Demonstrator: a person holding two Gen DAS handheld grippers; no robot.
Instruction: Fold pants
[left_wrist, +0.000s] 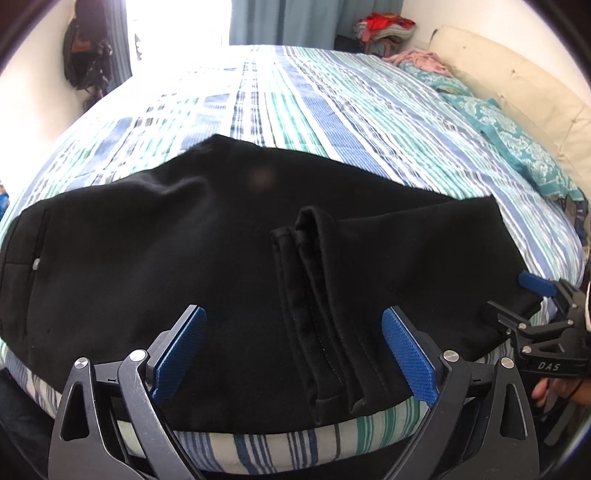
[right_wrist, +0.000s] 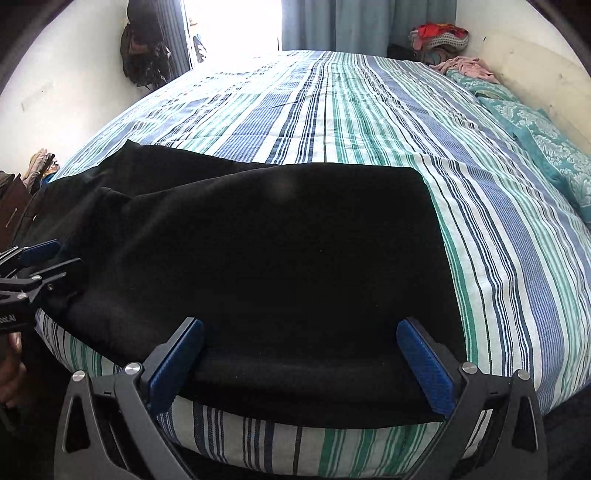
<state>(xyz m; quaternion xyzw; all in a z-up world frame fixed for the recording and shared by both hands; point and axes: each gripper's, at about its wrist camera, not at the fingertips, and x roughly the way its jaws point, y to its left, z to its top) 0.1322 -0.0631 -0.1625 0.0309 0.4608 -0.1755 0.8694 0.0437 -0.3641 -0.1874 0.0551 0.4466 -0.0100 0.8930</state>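
left claw (left_wrist: 293, 354): jaws wide, angled down | right claw (right_wrist: 301, 363): jaws wide, angled down

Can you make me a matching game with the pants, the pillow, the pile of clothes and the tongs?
Things:
1. pants
2. pillow
3. pile of clothes
4. left tongs

Matches:
A. teal with a white pattern
B. open, blue pads
C. black, lying on the striped bed
D. far corner, past the bed

Pairs: 1-C, 2-A, 3-D, 4-B

Black pants (left_wrist: 184, 258) lie folded on the striped bed (left_wrist: 295, 110), left tongs (left_wrist: 293, 354) spread wide above them.
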